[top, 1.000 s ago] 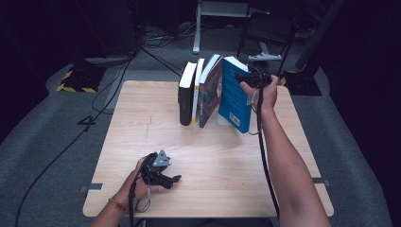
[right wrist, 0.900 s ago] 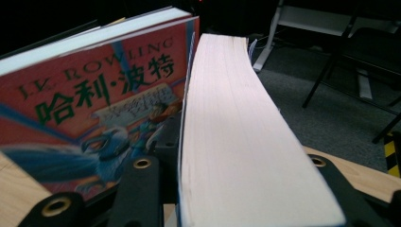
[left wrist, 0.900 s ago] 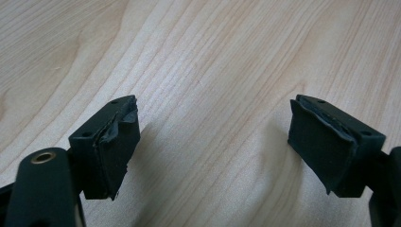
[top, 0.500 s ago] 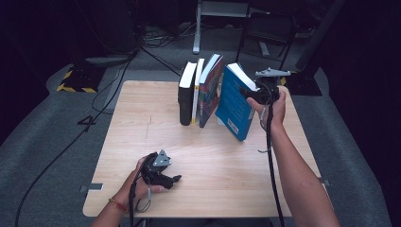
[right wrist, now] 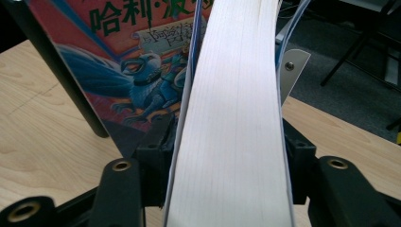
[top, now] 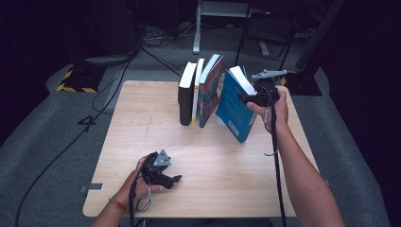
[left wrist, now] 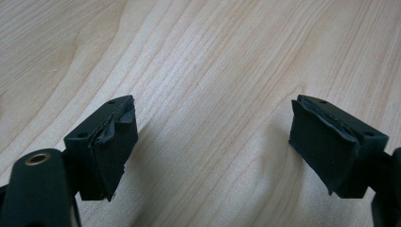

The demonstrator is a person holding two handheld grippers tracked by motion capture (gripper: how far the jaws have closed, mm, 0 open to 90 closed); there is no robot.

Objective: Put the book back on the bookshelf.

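Three upright books [top: 197, 92] crowd just left of the tilted blue book [top: 235, 108]; right hand-held gripper [top: 250, 97], jaws just widened, straddles it.

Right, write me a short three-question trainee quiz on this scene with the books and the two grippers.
1. True or false: the left gripper holds a book.
2. Which book is between the jaws of the right gripper? A: black book. B: blue book. C: colourful book.
3. Is the blue book upright or tilted?

Key:
1. False. Its jaws stand open over the bare table.
2. B. The jaws have just been opening, with the book between them.
3. Tilted.
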